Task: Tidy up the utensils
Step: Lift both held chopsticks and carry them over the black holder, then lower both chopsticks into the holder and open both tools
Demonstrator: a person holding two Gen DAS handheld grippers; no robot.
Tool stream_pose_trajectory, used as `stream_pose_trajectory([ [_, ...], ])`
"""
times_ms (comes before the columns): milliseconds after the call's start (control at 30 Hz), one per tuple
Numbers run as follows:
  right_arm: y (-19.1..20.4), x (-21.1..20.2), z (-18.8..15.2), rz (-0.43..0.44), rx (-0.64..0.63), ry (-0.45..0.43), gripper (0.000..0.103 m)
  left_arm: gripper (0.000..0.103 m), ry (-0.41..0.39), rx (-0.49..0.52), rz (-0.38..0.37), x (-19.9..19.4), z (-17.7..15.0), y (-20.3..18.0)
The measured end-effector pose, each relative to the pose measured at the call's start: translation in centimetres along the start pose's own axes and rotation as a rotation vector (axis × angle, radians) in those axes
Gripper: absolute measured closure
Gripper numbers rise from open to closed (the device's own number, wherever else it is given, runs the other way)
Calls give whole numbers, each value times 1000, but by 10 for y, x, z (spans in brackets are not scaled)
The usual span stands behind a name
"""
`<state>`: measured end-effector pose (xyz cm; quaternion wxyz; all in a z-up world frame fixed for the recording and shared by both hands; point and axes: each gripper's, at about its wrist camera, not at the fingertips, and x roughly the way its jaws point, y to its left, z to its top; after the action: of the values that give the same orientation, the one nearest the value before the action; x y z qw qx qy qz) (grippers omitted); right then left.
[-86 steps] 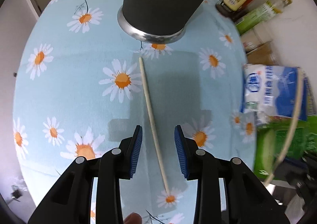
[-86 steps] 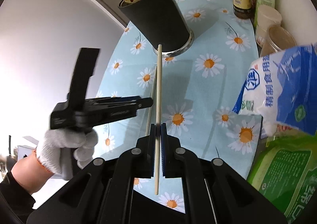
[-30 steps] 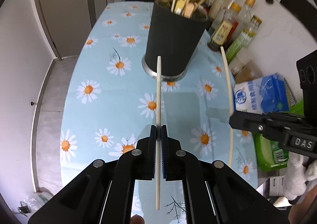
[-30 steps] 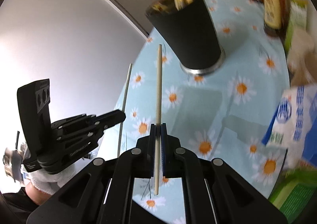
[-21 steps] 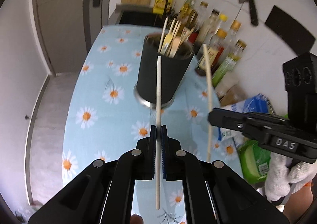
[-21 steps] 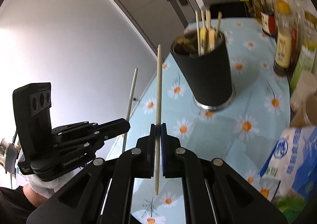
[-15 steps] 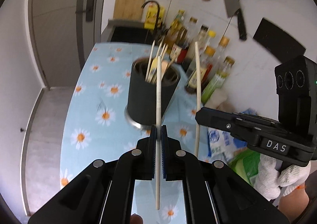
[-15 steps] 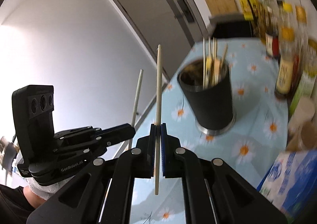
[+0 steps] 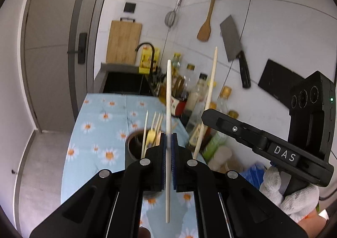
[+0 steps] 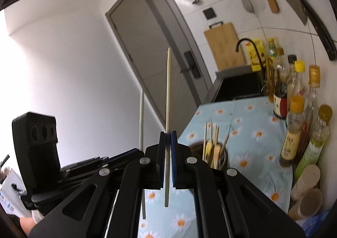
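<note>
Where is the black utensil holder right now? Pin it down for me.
In both wrist views the black utensil holder stands on the daisy tablecloth, low and just behind the left gripper and right gripper, left of the bottles.

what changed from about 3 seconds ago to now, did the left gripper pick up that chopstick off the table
Yes. The left gripper, open around the chopstick lying on the cloth earlier, has shut on the left chopstick and lifted it upright. The right gripper has also risen with the right chopstick, both now above the utensil holder. Unchanged: the right grip, the holder's place on the daisy tablecloth.
</note>
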<state>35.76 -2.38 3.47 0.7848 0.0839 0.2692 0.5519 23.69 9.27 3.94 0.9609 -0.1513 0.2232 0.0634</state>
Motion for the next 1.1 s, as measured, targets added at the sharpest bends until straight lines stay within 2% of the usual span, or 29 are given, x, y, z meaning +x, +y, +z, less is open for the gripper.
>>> stream_pose_trajectory([
  [133,-12,3,15,-46,14,-81,97,99,-75,5,-19,7,12,5],
  [367,-37,18,31,-50,87,-139,97,99,-204,-14,-77,20,33,14],
  [633,-46,30,37,-89,33,-195,97,99,-324,0,-103,32,44,18],
  [767,-50,42,28,-98,9,-183,97,99,-337,-6,-89,44,37,22],
  [867,-54,54,18,-110,-4,-157,97,99,-312,-35,-77,56,28,30],
  [1100,-70,79,-5,-106,35,-87,97,99,-259,-20,-32,75,3,36],
])
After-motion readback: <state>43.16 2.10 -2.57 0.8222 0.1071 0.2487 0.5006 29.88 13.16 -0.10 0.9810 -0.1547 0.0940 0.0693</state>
